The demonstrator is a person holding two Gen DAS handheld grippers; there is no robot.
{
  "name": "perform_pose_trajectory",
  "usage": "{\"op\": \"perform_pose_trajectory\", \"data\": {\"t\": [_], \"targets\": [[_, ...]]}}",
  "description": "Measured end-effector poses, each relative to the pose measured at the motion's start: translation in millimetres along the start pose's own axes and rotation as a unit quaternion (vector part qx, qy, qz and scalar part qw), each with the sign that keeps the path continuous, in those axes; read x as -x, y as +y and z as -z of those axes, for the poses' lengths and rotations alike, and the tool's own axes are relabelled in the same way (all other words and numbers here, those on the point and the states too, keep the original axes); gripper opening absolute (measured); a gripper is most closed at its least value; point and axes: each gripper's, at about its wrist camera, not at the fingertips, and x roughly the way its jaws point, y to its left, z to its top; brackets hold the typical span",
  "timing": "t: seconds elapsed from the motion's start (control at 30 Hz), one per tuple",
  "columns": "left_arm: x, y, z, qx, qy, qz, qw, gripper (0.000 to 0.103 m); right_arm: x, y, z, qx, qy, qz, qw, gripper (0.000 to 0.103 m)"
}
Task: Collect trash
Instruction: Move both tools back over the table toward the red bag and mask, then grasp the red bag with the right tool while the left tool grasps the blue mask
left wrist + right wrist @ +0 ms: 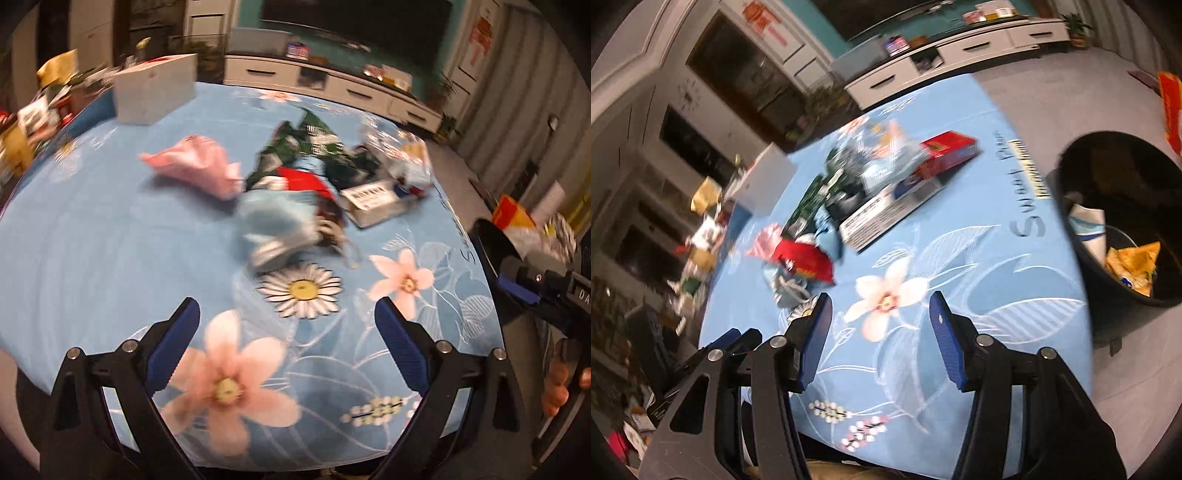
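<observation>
Listing what we see: floral blue tablecloth [110, 258]; trash pile [295, 192] at its centre; black bin [1126, 221] beside its edge; white cabinet [332, 81] behind. Left gripper [288, 325] and right gripper [881, 317] both spread, empty.

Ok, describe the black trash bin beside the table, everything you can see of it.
The black trash bin is round, dark and smooth, plastic by the look, standing upright and open-topped on the grey floor, close beside the blue flowered tablecloth. Whether they touch is unclear. Inside lie a crumpled yellow wrapper and a white-and-blue package leaning on its wall. Neither gripper touches it.
</observation>
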Motion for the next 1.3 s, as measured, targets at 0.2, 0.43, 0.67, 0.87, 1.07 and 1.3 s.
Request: {"op": "perform_pose_trajectory", "data": {"t": [0.2,0.43,0.67,0.87,1.07,1.3], "targets": [[1,19,2,0.020,-0.007,0.013,0.9997,0.095,-20,35,-2,0.031,0.016,0.005,0.999,0.054],[-5,33,4,0.038,-0.008,0.026,0.9989,0.095,-38,58,-5,0.049,0.031,0.012,0.998,0.055],[-13,39,0,0.044,-0.009,0.036,0.9984,0.095,-54,73,-11,0.064,0.042,0.014,0.997,0.055],[-17,46,-4,0.047,-0.016,0.048,0.9976,0.095,-69,84,-18,0.072,0.053,0.006,0.996,0.055],[-24,65,-7,0.070,-0.018,0.070,0.9950,0.095,-89,104,-24,0.097,0.062,-0.006,0.993,0.055],[-36,59,-17,0.065,-0.016,0.089,0.9938,0.095,-118,115,-40,0.112,0.071,-0.018,0.991,0.055]]}}
